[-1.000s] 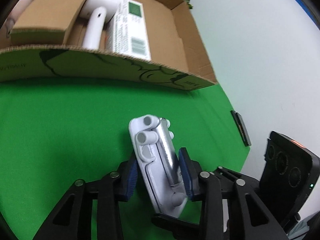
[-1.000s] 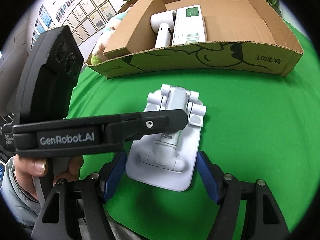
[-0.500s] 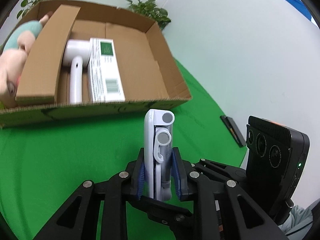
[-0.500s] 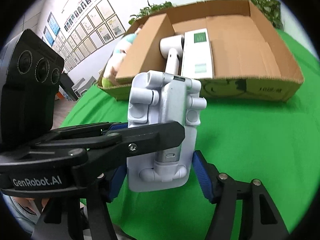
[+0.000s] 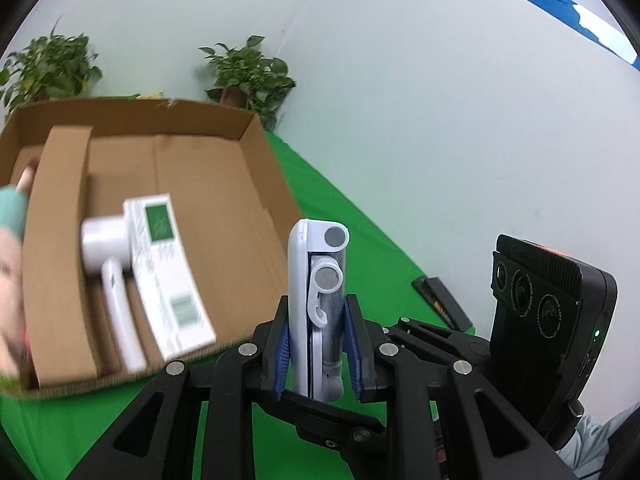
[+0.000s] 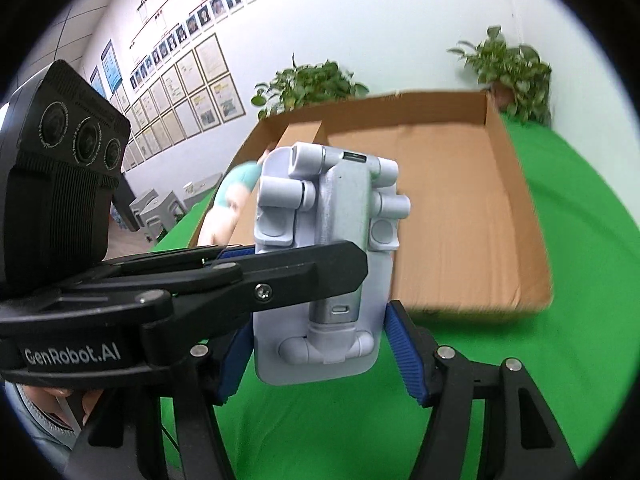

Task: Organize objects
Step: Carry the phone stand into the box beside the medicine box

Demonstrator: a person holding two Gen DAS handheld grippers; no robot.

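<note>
My left gripper (image 5: 318, 350) is shut on a white and grey folding phone stand (image 5: 320, 292), held upright above the green table. The stand (image 6: 326, 264) fills the middle of the right wrist view, with the left gripper's black arm crossing in front of it. My right gripper (image 6: 320, 354) is open, its blue pads (image 6: 404, 354) either side of the stand's lower end without clamping it. An open cardboard box (image 5: 256, 200) lies ahead; it holds a white hair dryer (image 5: 106, 264), a white and green carton (image 5: 166, 268) and a plush toy (image 5: 10, 248).
The table has a green cloth (image 6: 580, 240). A dark flat object (image 5: 442, 302) lies on the cloth near the right edge. Potted plants (image 5: 248, 76) stand behind the box by the white wall. A cardboard flap (image 5: 56, 248) stands inside the box.
The left gripper has lifted the stand off the cloth, turned it upright and raised it higher toward the box. The right gripper has stayed open around the stand's lower end.
</note>
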